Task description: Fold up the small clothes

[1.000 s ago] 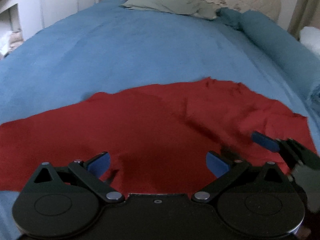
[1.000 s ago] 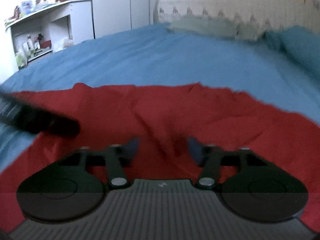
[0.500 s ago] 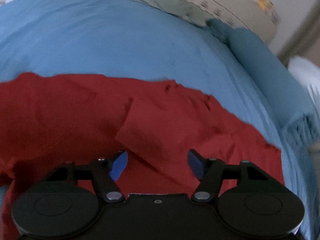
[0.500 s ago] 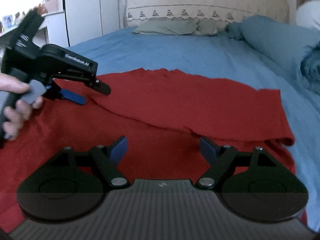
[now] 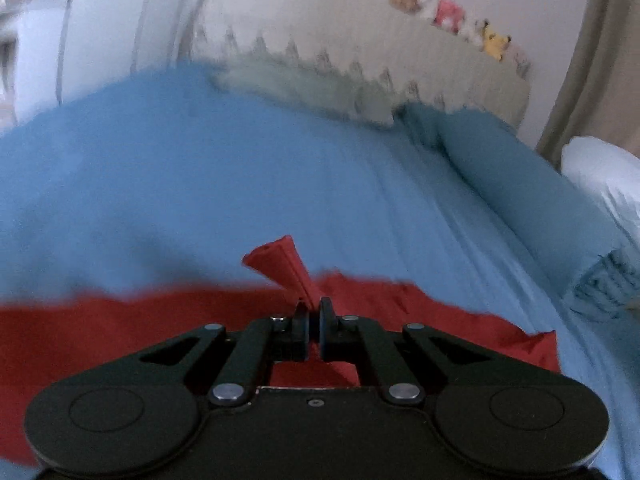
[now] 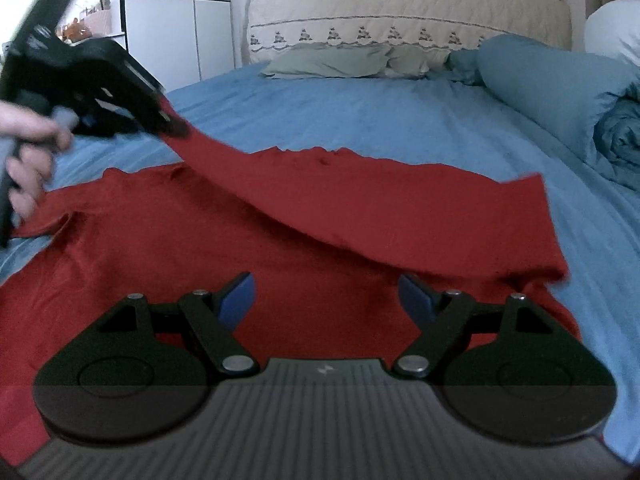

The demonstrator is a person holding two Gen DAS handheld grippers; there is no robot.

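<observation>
A red garment [image 6: 280, 240] lies spread on the blue bed sheet [image 6: 380, 120]. My left gripper [image 5: 314, 312] is shut on a bunched edge of the red garment [image 5: 284, 264] and holds it lifted. In the right wrist view the left gripper [image 6: 176, 128] is at the upper left, pulling a fold of the cloth up off the bed. My right gripper [image 6: 328, 296] is open and empty, low over the near part of the garment.
A grey-green pillow [image 6: 332, 60] and a quilted headboard [image 6: 400, 8] are at the far end. A rolled blue duvet [image 6: 560, 92] runs along the right side. White cabinets [image 6: 176, 32] stand at the far left.
My left gripper has closed on the garment's edge and lifted it up and away from the bed. The right gripper stays open above the cloth.
</observation>
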